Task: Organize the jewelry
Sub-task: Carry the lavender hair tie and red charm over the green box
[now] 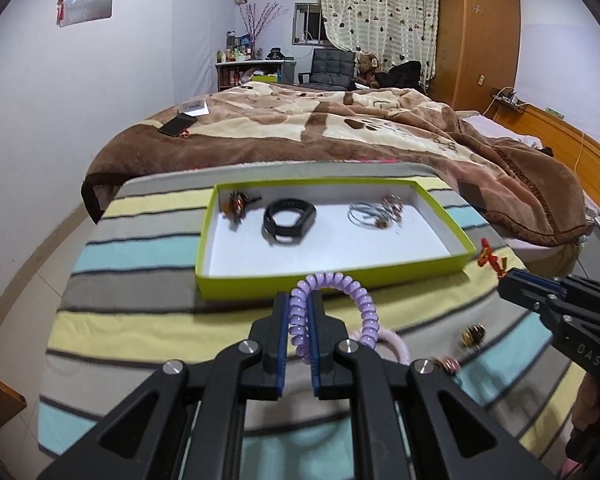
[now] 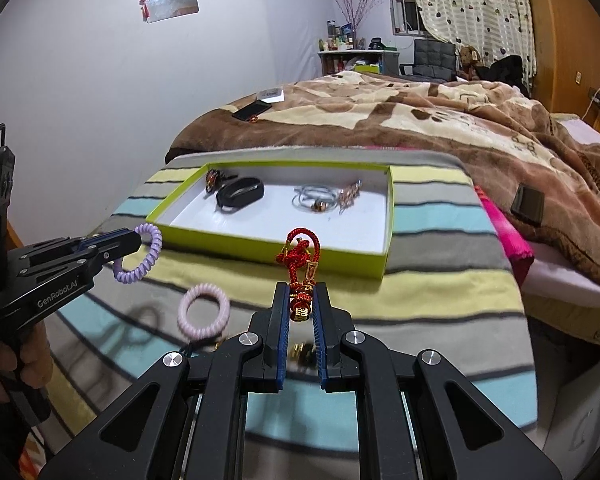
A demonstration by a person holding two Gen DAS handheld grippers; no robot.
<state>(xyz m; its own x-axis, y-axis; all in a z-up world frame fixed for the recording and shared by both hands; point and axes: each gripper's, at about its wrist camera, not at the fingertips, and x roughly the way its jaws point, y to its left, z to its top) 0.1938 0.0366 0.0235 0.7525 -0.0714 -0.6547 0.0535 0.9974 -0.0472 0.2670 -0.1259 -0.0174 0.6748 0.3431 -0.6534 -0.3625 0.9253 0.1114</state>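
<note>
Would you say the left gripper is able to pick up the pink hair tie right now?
Probably not yet: the left gripper is shut on the purple hair tie. The pink hair tie itself lies uncovered on the striped cloth.

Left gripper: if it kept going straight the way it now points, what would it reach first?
Probably the near wall of the green tray, straight ahead of the left gripper, shut on the purple coil bracelet. Height is unclear; it may pass above.

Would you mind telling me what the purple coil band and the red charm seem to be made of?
Purple coil band: probably glossy plastic, translucent, with highlights on its telephone-cord spirals.
Red charm: apparently braided cord, matte and knotted, carrying shiny gold-coloured pieces; whether metal or plated plastic, I cannot tell.
</note>
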